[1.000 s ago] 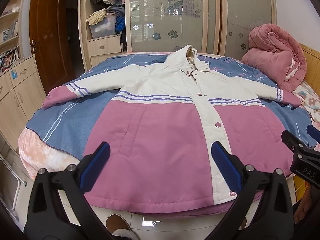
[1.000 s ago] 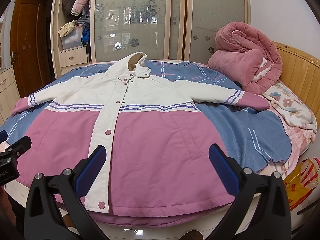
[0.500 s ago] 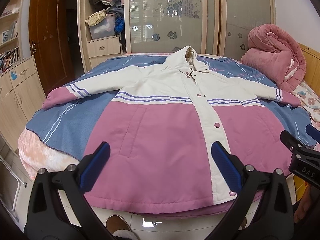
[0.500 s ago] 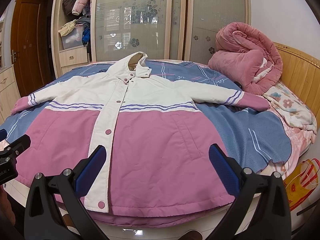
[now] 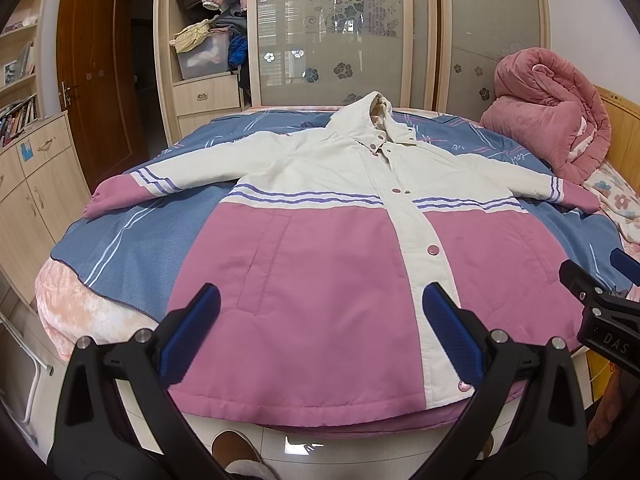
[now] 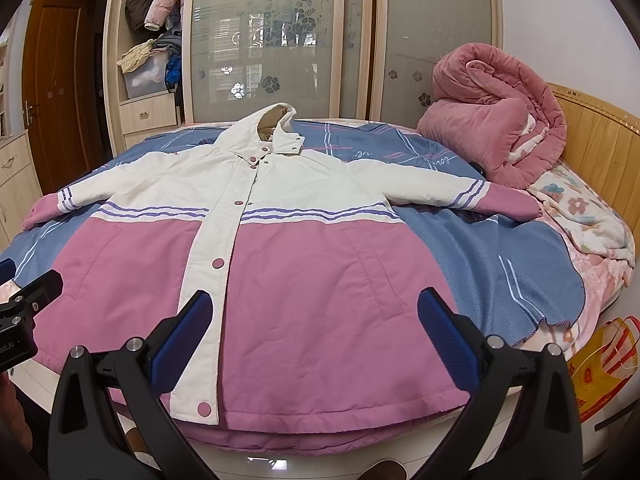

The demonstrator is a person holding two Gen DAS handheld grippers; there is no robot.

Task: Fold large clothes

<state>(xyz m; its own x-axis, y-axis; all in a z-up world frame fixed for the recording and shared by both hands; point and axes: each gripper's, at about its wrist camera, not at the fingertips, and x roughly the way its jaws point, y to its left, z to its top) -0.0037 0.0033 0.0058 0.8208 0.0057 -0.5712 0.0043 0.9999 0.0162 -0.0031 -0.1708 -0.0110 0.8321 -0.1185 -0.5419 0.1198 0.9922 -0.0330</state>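
A large hooded jacket, cream on top and pink below with purple stripes, lies spread flat and buttoned on the bed, sleeves stretched to both sides. Its hem hangs at the near edge of the bed. My left gripper hovers open above the hem, over the left half of the jacket. My right gripper is open too, above the right half of the hem. Neither holds anything. Each gripper shows at the side of the other's view: the right one and the left one.
The jacket rests on a blue blanket covering the bed. A rolled pink quilt sits at the head on the right, by a wooden headboard. Wardrobe and drawers stand behind; cabinets line the left. A person's slippered foot stands on the floor below.
Almost nothing has moved; both views shift only slightly and the jacket lies as before.
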